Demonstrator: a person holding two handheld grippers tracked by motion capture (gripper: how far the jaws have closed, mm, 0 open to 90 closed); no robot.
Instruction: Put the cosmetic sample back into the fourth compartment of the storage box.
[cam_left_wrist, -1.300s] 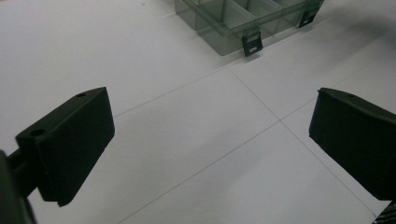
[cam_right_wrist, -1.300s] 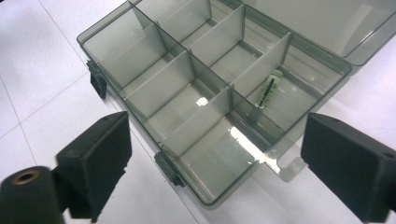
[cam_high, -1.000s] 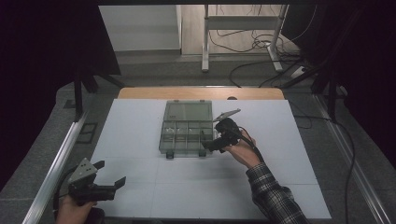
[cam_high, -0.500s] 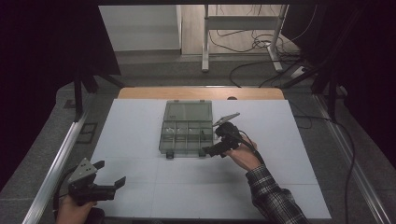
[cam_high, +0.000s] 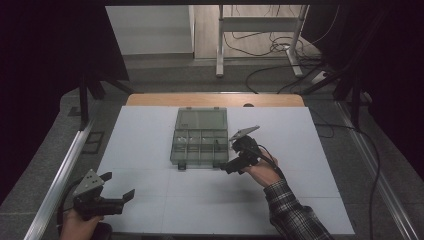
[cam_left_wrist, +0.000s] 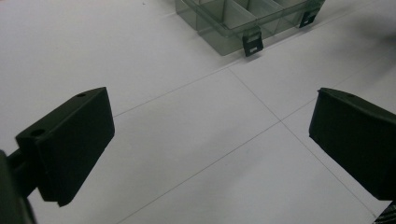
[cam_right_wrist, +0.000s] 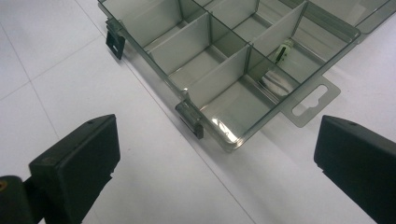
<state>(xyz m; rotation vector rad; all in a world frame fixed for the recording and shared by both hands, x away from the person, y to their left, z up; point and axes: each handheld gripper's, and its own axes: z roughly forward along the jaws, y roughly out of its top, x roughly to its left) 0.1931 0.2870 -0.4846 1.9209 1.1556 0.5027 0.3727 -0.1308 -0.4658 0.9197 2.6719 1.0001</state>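
The right gripper (cam_high: 231, 165) has slid back from the clear box (cam_high: 199, 137) to its near right corner, jaws wide apart and holding nothing. The left gripper (cam_high: 116, 196) stays open too, far off. The lid lies flat, so maybe filling comes next.

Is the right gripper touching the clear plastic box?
Apart. In the right gripper view the right gripper is open, with bare white table between its jaws and the box.

We count one clear box (cam_high: 200, 139) with two black clasps (cam_right_wrist: 115, 44), one white table (cam_high: 150, 130), two grippers (cam_high: 112, 192), and two hands (cam_high: 262, 172).
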